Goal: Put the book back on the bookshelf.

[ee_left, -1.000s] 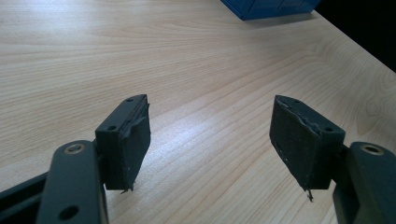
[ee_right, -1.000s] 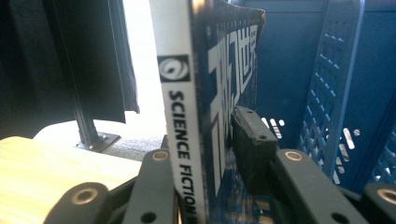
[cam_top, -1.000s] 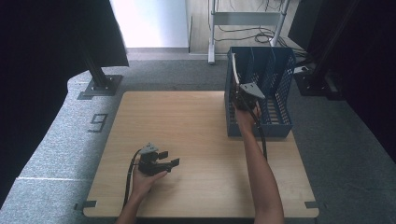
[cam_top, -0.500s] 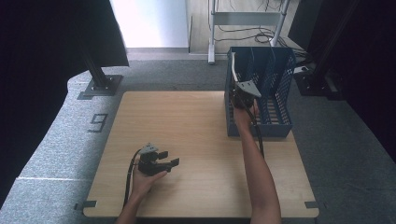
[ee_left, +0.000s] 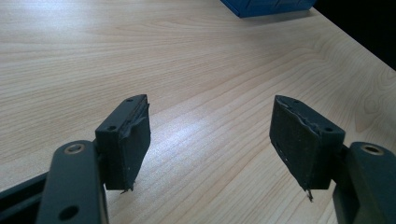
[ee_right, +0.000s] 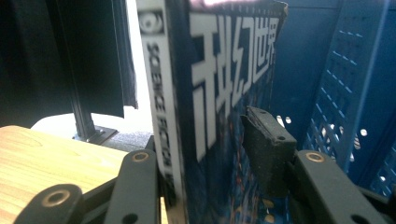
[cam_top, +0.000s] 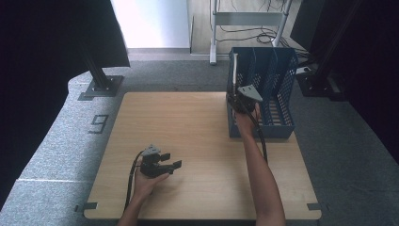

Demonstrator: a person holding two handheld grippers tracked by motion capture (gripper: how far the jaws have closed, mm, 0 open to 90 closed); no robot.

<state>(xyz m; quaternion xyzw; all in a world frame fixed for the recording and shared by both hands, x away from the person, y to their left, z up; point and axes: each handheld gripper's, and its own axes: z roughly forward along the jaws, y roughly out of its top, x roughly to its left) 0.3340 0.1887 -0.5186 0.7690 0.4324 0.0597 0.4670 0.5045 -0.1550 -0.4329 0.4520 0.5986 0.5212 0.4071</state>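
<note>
Your right hand-held gripper stands around a thin dark-blue magazine with a white spine and large white lettering; the left jaw presses the spine, the right pad sits just off the cover, so you cannot tell if it is clamped. The magazine stands upright at the left end of the blue perforated plastic file rack, at the table's far right edge. Your left hand-held gripper rests released on the bare light wooden table, with open room all around. Grey carpet surrounds the table.
</note>
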